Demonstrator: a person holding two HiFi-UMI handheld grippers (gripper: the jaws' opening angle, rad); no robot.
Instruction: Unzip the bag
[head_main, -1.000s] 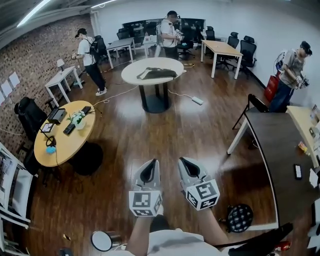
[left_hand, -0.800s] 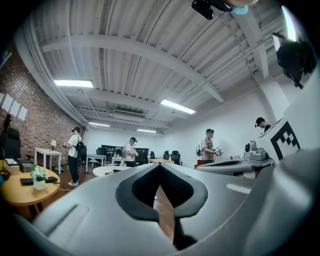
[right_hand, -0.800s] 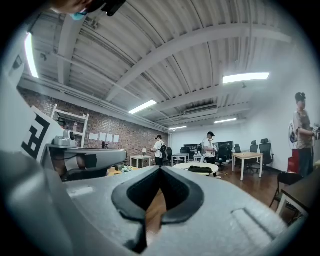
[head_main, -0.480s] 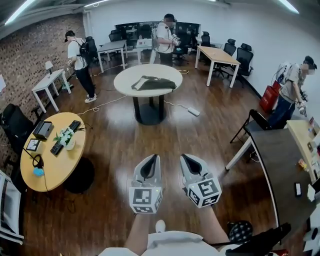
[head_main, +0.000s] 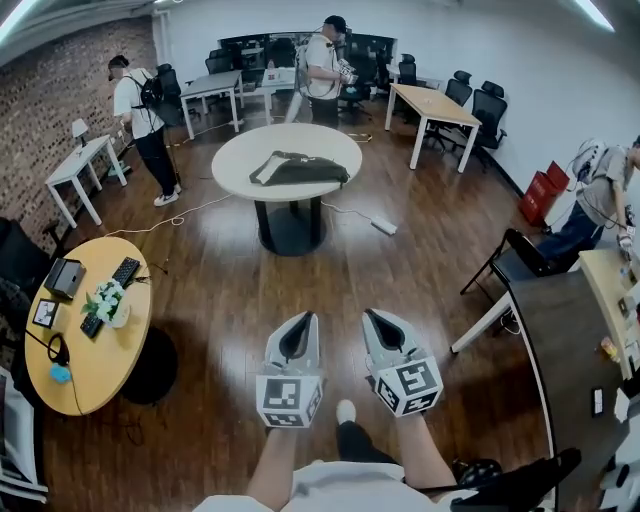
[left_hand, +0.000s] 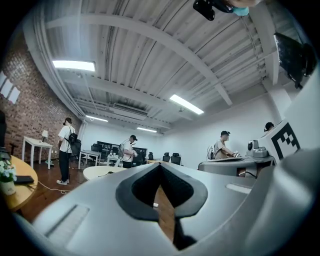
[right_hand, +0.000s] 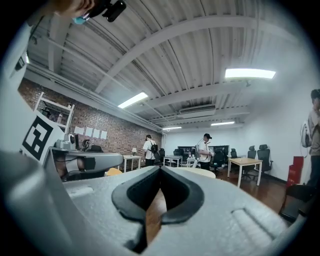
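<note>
**Both grippers shut and empty, bag on the far round table**

The left gripper (head_main: 300, 320) and the right gripper (head_main: 372, 318) are held side by side, level, low in the head view, over bare wood floor (head_main: 420, 260). Each gripper's own view shows its jaws pressed together with nothing between them: the left gripper (left_hand: 161, 167) and the right gripper (right_hand: 160, 170) both have only a thin seam where the dark pads meet.

The bag (head_main: 298, 168) lies flat on a round white table (head_main: 330, 145) straight ahead, well apart from both grippers, with open floor between. It is dark and long; whether its zipper is open or closed is too small to tell.

A white power strip (head_main: 384, 227) lies on the floor to the right of that table's base. To the left stands a round yellow table (head_main: 100, 360) with a keyboard (head_main: 125, 272) and a small plant (head_main: 108, 303) on it. One person with a backpack (head_main: 140, 110) stands near the brick wall (head_main: 60, 90), another person (head_main: 323, 60) stands behind the white table, and a third (head_main: 600, 200) is at the right edge beside a red bin (head_main: 545, 185).
</note>
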